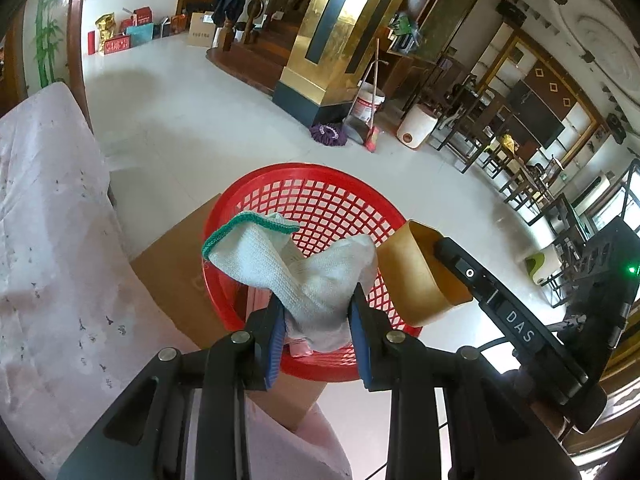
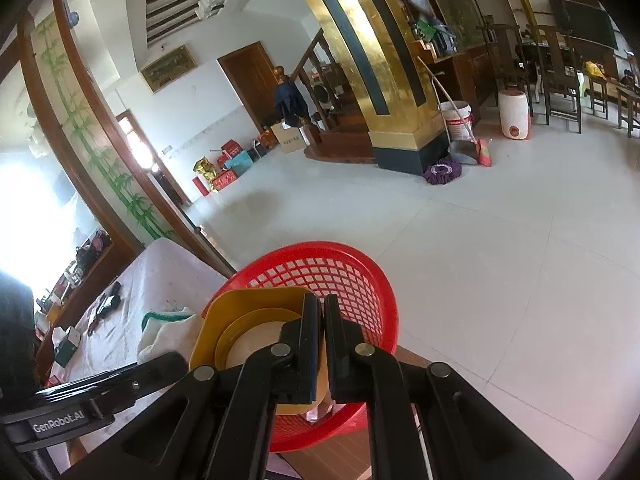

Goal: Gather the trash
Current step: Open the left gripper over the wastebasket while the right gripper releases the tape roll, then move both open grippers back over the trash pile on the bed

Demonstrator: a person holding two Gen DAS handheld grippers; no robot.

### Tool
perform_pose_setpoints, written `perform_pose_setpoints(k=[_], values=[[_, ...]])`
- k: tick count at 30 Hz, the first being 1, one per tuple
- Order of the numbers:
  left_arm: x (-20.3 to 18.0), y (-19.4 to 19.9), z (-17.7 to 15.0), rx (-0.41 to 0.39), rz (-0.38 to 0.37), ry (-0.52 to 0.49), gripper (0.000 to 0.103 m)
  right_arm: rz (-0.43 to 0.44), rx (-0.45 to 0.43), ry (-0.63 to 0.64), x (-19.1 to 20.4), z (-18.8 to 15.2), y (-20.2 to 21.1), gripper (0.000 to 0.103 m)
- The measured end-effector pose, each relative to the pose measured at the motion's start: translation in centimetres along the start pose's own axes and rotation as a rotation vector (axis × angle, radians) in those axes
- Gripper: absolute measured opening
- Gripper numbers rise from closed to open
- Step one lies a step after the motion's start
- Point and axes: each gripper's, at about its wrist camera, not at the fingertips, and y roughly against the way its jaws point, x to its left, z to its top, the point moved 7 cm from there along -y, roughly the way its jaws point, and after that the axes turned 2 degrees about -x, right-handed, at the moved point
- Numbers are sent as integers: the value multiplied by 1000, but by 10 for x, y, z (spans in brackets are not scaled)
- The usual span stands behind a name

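The left hand-held gripper [image 1: 316, 328] pinches a pale cloth [image 1: 288, 264] above the red basket [image 1: 320, 200]. The right hand-held gripper [image 2: 322, 344] is clamped on a gold cup [image 2: 248, 320] over the basket rim. The basket sits on a box [image 1: 176, 280] beside the tabletop [image 1: 44, 240].

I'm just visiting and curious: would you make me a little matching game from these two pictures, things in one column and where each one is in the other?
Things:
1. cloth
2. yellow lid
3. red basket
4. purple mop head

Places:
A. on the cardboard box
B. on the floor by the gold pillar
C. in the left gripper
D. in the right gripper

Pairs: 1-C, 2-D, 3-A, 4-B
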Motion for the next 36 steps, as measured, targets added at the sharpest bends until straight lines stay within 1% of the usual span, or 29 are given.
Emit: perform_pose_setpoints(k=[8, 16, 17, 22, 23, 24, 25, 26, 27, 29, 31, 32, 33, 34, 35, 36], values=[[-2, -12, 1, 22, 8, 3, 28, -41, 16, 33, 0, 0, -12, 4], [-4, -17, 0, 32, 15, 2, 29, -59, 33, 30, -7, -2, -19, 5], [-4, -16, -1, 31, 16, 3, 30, -60, 34, 31, -6, -1, -19, 7], [-1, -13, -1, 29, 18, -1, 40, -57, 40, 23, -6, -3, -20, 8], [-1, -11, -1, 26, 14, 2, 42, -46, 39, 15, -6, -2, -18, 10], [-2, -8, 0, 21, 8, 4, 50, -38, 32, 2, -6, -1, -15, 12], [-1, -5, 2, 14, 8, 3, 53, -37, 24, -4, -5, 1, -12, 21], [-2, 2, 3, -3, 10, 0, 53, -42, 16, -6, -5, 3, -9, 35], [-1, 7, 3, -10, 12, -4, 53, -43, 9, -8, -4, 4, -6, 38], [-2, 23, 2, -28, 6, -7, 53, -39, 0, -6, 1, 8, 1, 39], [0, 50, -3, -61, 2, 0, 53, -18, -14, 4, 11, 9, 16, 39], [1, 65, -6, -80, 3, 3, 54, -10, -20, 10, 16, 9, 22, 40], [2, 75, -9, -93, 8, 7, 59, 7, -32, 20, 25, 8, 34, 42], [6, 96, -15, -120, 20, 15, 65, 22, -39, 28, 33, 6, 42, 50], [9, 111, -20, -142, 26, 23, 68, 39, -50, 37, 43, 3, 52, 59], [14, 133, -28, -175, 33, 39, 72, 68, -67, 51, 57, -1, 66, 62]])
